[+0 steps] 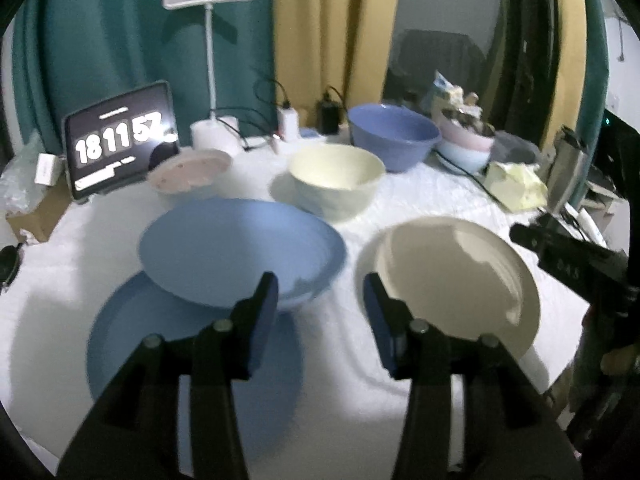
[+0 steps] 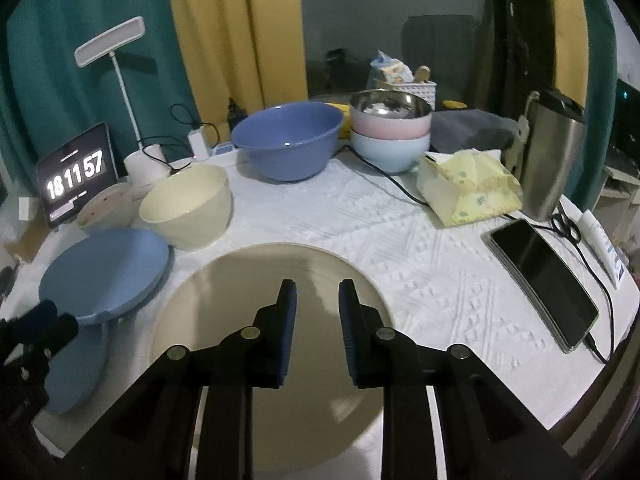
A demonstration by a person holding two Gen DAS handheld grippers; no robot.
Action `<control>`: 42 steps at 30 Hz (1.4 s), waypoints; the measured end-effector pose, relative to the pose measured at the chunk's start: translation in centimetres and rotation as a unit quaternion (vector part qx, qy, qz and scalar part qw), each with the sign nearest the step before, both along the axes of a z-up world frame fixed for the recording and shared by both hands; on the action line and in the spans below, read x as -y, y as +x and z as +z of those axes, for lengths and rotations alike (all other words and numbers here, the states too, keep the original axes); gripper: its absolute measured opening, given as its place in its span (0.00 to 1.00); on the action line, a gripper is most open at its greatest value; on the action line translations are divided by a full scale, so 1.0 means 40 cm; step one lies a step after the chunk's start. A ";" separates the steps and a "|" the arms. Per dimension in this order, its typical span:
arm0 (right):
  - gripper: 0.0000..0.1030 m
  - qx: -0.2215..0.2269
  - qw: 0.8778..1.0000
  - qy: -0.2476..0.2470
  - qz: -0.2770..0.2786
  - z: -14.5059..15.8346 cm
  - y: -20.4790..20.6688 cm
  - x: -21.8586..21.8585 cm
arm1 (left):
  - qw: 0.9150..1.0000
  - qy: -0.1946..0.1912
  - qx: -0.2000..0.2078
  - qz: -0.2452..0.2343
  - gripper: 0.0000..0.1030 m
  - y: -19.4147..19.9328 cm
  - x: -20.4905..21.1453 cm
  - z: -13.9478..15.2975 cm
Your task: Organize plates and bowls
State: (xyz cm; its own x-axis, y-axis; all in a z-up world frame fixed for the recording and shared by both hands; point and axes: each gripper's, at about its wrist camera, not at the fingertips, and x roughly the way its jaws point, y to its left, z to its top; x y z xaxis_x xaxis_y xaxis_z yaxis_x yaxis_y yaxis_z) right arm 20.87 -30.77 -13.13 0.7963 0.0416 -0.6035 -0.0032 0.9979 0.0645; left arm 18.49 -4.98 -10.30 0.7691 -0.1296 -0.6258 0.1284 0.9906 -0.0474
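Observation:
A light blue plate [image 1: 240, 252] [image 2: 104, 272] sits tilted over the far part of a darker blue plate [image 1: 192, 356] [image 2: 76, 368] on the white tablecloth. My left gripper [image 1: 320, 312] is open just in front of it. One of its fingers [image 1: 264, 320] reaches the tilted plate's near rim, and nothing is between the pads. To the right lies a cream plate [image 1: 452, 280] [image 2: 280, 320]. My right gripper [image 2: 317, 292] hovers over it, open by a narrow gap and holding nothing. It also shows in the left wrist view as a dark shape [image 1: 560, 252].
Behind the plates stand a cream bowl [image 2: 188, 208], a spotted pink bowl [image 2: 108, 204], a violet-blue bowl [image 2: 288, 140] and a pink-and-blue bowl stack [image 2: 392, 136]. A tissue pack [image 2: 468, 192], steel mug [image 2: 552, 152], phone [image 2: 544, 280], cables, clock tablet [image 2: 76, 172] and lamp ring the table.

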 end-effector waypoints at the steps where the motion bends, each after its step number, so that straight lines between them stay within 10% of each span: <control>1: 0.23 0.001 1.000 -0.001 0.002 0.002 0.000 -0.007 | 1.000 0.001 0.004 0.006 0.45 0.002 -0.013 0.004; 42: 0.34 -0.044 0.995 -0.013 0.086 -0.040 0.162 -0.316 | 0.994 -0.007 -0.014 0.110 0.45 0.173 -0.320 -0.062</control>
